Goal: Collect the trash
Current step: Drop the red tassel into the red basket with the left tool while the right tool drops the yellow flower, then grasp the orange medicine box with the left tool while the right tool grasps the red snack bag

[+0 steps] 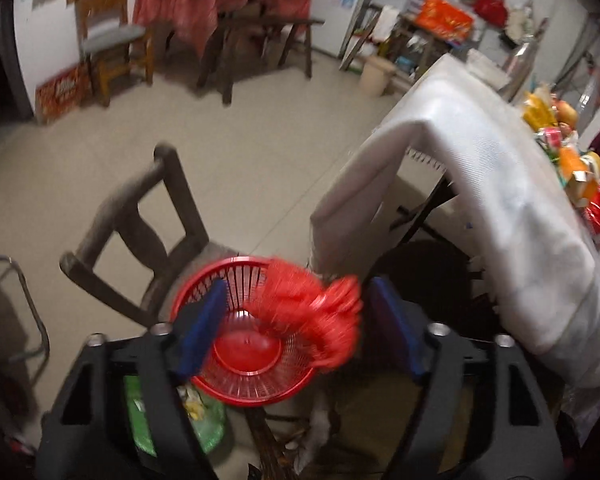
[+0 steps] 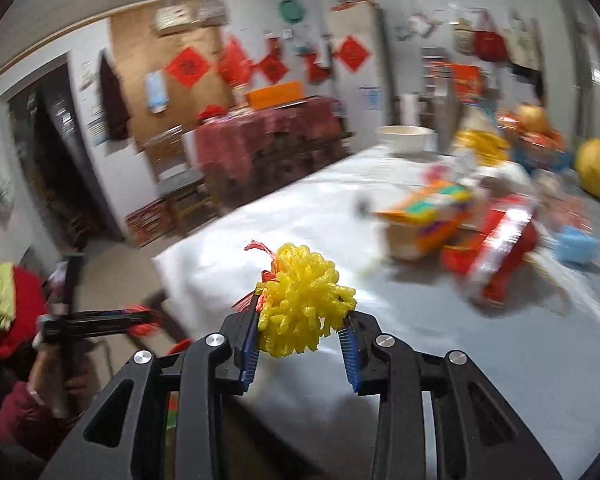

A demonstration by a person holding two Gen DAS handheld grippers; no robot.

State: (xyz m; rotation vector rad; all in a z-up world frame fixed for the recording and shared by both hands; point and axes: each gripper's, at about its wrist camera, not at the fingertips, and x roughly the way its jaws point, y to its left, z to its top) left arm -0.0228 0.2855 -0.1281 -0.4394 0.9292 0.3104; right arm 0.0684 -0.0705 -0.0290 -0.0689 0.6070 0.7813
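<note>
In the left wrist view my left gripper [image 1: 292, 320] is open above a red plastic basket [image 1: 244, 360] that sits on a wooden chair. A crumpled red mesh net [image 1: 320, 312] is blurred between the blue pads, over the basket's right rim; no pad grips it. In the right wrist view my right gripper [image 2: 302, 324] is shut on a yellow foam fruit net [image 2: 304, 300] with a red mesh strip at its left, held above the near corner of the white-clothed table [image 2: 380, 360]. The left gripper [image 2: 140, 318] also shows at the left there.
Snack boxes and packets [image 2: 440, 224], a blue item [image 2: 576, 248], a white bowl [image 2: 404, 136] and yellow fruit [image 2: 596, 168] lie on the far table half. A wooden chair [image 1: 140, 232] stands left of the table. A green bag [image 1: 208, 420] sits under the basket.
</note>
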